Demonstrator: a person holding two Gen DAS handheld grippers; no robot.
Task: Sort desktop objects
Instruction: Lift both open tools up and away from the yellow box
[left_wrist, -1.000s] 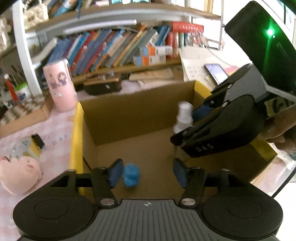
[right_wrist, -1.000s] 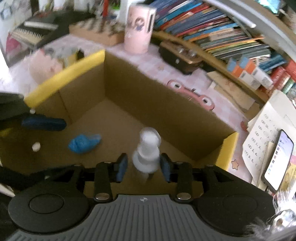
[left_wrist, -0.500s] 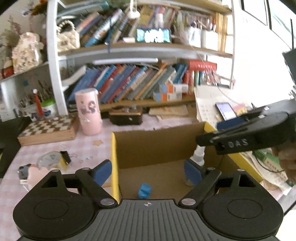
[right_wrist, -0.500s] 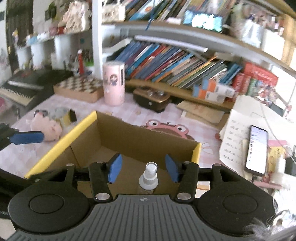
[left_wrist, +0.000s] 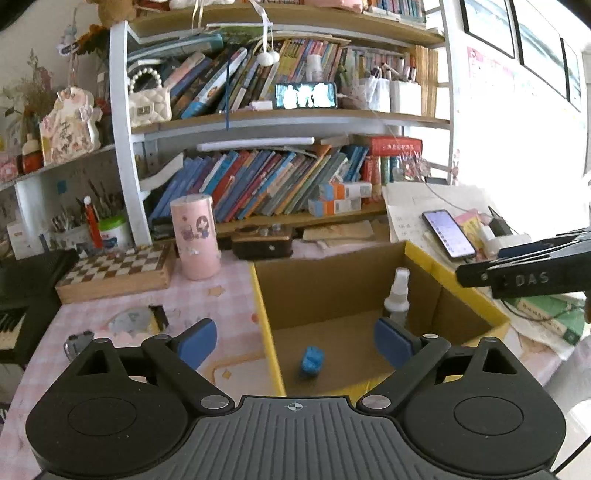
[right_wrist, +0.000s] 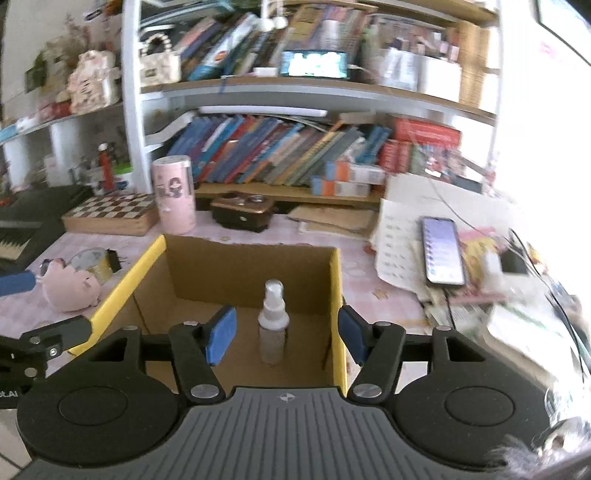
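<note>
Item: spray bottle (right_wrist: 272, 320), upright in cardboard box (right_wrist: 251, 267), near its right wall; blue lump (left_wrist: 312, 361) on box floor. Left gripper (left_wrist: 295, 341) and right gripper (right_wrist: 283, 334): spread, empty. Hazard: tall bottle likely topples if the next drop lands against it.

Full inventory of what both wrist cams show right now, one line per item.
cardboard box: 1, brown with yellow rim, desk centre
spray bottle: 1, clear with white top, upright in box
blue object: 1, on box floor
pink canister: 1, left of box
chessboard: 1, brown-white, left
pig plush: 1, pink, left of box
phone: 1, on papers, right
books: many, on shelf
left gripper: 1, open, empty
right gripper: 1, open, above box
</note>
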